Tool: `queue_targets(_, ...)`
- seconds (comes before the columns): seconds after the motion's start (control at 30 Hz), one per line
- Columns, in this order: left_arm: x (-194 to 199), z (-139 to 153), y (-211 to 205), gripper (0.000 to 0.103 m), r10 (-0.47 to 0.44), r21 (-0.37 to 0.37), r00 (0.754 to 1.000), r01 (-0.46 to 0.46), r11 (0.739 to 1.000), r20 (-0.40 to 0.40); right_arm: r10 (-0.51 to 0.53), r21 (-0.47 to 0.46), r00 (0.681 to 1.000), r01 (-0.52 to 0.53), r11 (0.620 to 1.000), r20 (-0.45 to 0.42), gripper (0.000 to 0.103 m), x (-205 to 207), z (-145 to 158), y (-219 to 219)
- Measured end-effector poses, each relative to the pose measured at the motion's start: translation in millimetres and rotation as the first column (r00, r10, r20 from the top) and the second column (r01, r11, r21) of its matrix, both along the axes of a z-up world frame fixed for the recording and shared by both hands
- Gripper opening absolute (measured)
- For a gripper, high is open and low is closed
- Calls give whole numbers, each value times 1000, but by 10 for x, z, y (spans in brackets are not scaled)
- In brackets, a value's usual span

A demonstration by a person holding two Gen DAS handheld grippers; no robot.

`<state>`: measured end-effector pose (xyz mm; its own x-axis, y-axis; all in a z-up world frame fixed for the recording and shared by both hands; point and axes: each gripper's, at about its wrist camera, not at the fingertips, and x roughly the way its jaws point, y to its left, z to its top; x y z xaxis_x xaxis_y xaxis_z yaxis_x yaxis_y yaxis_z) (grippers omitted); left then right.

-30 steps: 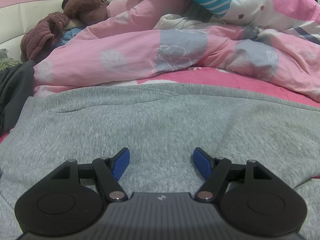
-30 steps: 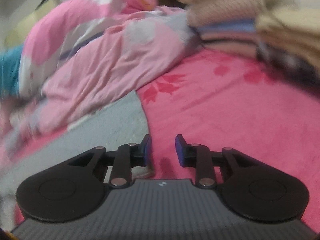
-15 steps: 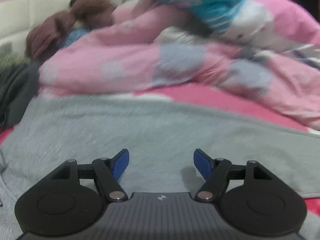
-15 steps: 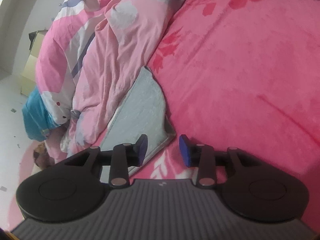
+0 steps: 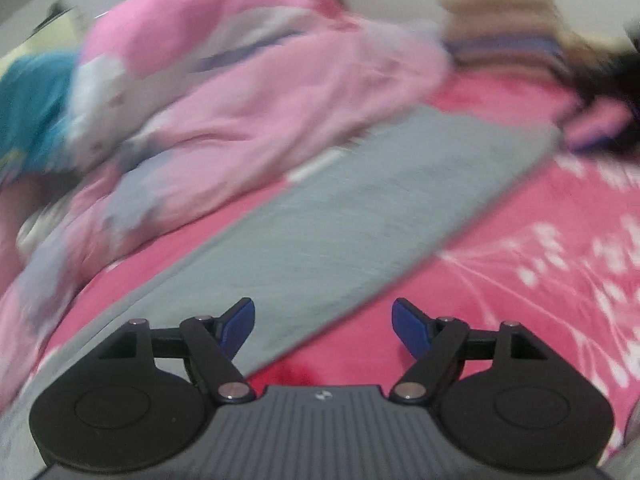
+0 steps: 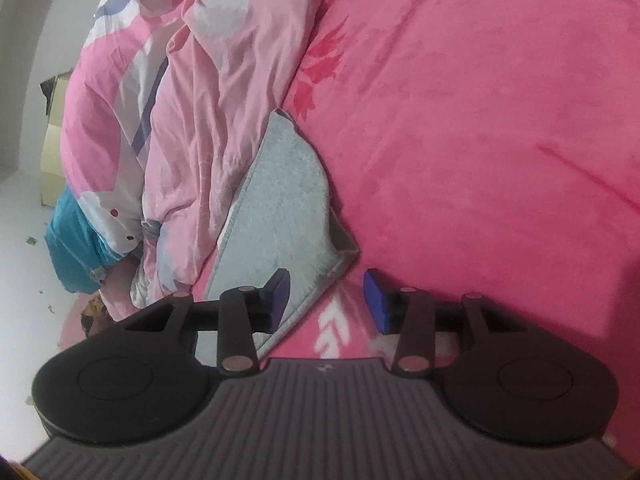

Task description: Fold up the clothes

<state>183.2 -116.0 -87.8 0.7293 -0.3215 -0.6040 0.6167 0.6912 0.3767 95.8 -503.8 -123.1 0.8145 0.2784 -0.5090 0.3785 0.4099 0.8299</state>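
Observation:
A grey garment [image 5: 360,216] lies flat on the pink bed, running diagonally from lower left to upper right in the blurred left wrist view. My left gripper [image 5: 322,326] is open and empty just above the garment's lower edge. In the right wrist view a corner of the grey garment [image 6: 280,208] lies on the bed. My right gripper [image 6: 326,300] is open and empty, its left finger over that corner.
A crumpled pink quilt [image 5: 248,92] lies along the garment's far side and shows in the right wrist view [image 6: 192,92]. A blue cloth [image 6: 76,236] lies beside it. Blurred stacked clothes [image 5: 512,36] sit at the far right. Pink bedsheet [image 6: 480,120] spreads to the right.
My left gripper has swung right and tilted, so the garment now runs diagonally with bedsheet under the right finger. My right gripper's jaws have opened wider over the garment corner.

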Motion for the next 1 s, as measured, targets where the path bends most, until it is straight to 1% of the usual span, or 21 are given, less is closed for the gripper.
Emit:
queue_targets(0.03, -16, -66, -86, 70, -6, 26, 1000, 6, 1000, -2, 2, -9, 1000, -2, 1000, -3, 40, 40, 0, 15)
queue_targets(0.07, -3, -121, -141, 65, 1, 40, 1000, -1, 999, -11, 3, -18, 1000, -3, 1000, -5, 40, 77, 0, 25)
queue_targets(0.1, 13, -168, -176, 63, 9, 44, 1000, -8, 999, -21, 3, -25, 1000, -3, 1000, -5, 40, 109, 1, 30)
queue_targets(0.3, 112, -229, -256, 51, 9, 21, 999, -8, 1000, -45, -3, -80, 1000, 3, 997, -4, 39, 255, 20, 71)
queue_targets(0.33, 120, -227, -283, 45, 5, 20, 999, -4, 1000, -45, -2, -94, 1000, 2, 996, -1, 37, 271, 27, 85)
queue_targets(0.37, 130, -210, -307, 33, 1, 13, 999, -1, 1000, -44, -2, -111, 1000, 2, 994, 3, 31, 288, 32, 98)
queue_targets(0.4, 140, -193, -330, 26, -2, 6, 999, 2, 1000, -43, -1, -134, 1000, 2, 991, 3, 25, 310, 35, 109)
queue_targets(0.43, 150, -177, -354, 10, -5, -1, 999, 5, 1000, -42, 1, -157, 1000, -1, 988, 1, 13, 341, 34, 111)
queue_targets(0.47, 160, -160, -378, 2, -9, -8, 999, 8, 1000, -42, 3, -168, 1000, -2, 986, 6, 8, 379, 47, 95)
queue_targets(0.6, 200, -94, -472, 1, -22, -36, 999, 21, 999, -38, 10, -199, 998, 2, 980, 56, 6, 562, 210, -16)
queue_targets(0.7, 230, -44, -542, 1, -32, -57, 999, 30, 998, -35, 15, -257, 993, 15, 966, 113, 6, 698, 503, -117)
queue_targets(0.77, 210, -79, -580, 1, -50, -50, 998, 48, 998, -40, 19, -291, 993, 14, 957, 112, 6, 739, 576, -164)
queue_targets(0.8, 191, -131, -589, 1, -59, -41, 997, 57, 998, -45, 21, -304, 995, 10, 952, 99, 6, 743, 559, -178)
queue_targets(0.87, 167, -238, -581, 1, -70, -34, 995, 68, 997, -65, 22, -309, 999, -9, 951, 39, 6, 715, 368, -203)
queue_targets(0.93, 147, -294, -535, 1, -73, -50, 995, 69, 996, -70, 30, -268, 999, -37, 963, -33, 6, 672, 98, -260)
queue_targets(0.97, 156, -278, -507, 1, -76, -65, 994, 71, 995, -79, 34, -249, 998, -45, 968, -49, 5, 644, 36, -297)
queue_targets(1.0, 164, -262, -479, 1, -80, -78, 993, 73, 994, -87, 35, -240, 998, -45, 970, -44, 6, 609, 65, -338)
